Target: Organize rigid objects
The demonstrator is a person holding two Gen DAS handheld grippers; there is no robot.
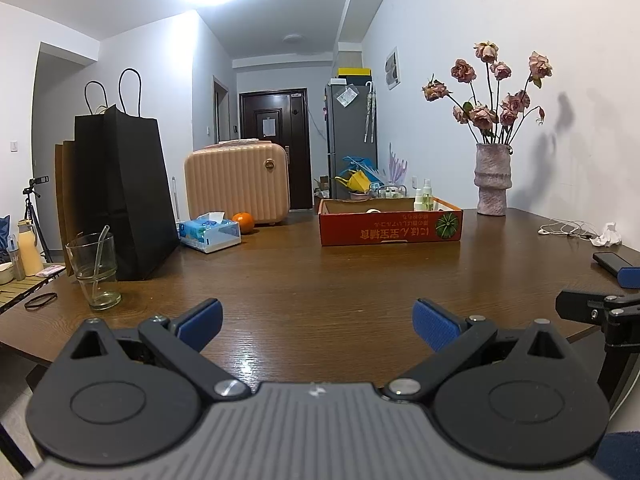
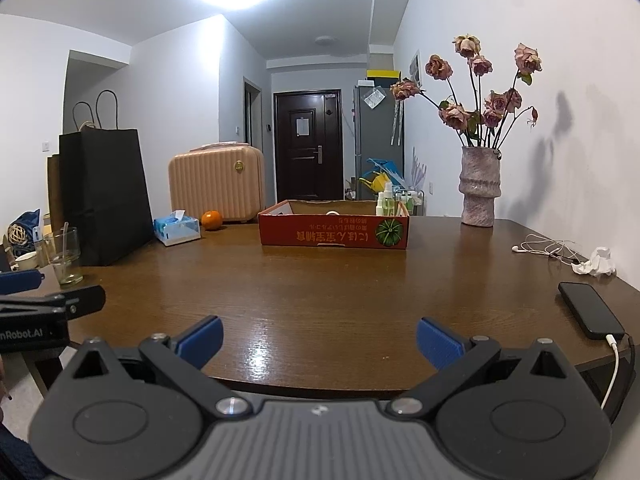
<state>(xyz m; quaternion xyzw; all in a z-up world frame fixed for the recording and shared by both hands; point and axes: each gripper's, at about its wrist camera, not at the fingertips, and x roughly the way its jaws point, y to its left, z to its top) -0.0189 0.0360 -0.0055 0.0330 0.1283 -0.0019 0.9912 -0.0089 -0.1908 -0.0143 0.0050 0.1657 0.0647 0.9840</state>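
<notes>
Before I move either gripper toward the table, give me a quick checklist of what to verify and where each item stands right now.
1. Left gripper open and empty: ok, fingers spread wide, nothing between them.
2. Right gripper open and empty: ok, same.
3. Path to the red cardboard box clear: ok, bare table between the grippers and the box.
4. Room in the box: cannot tell, only bottle tops show above its rim.
5. Fragile items off the path: ok, glass with straw stands far left, vase far right.
6. Phone free to lift: not ok, a cable is plugged into it.
</notes>
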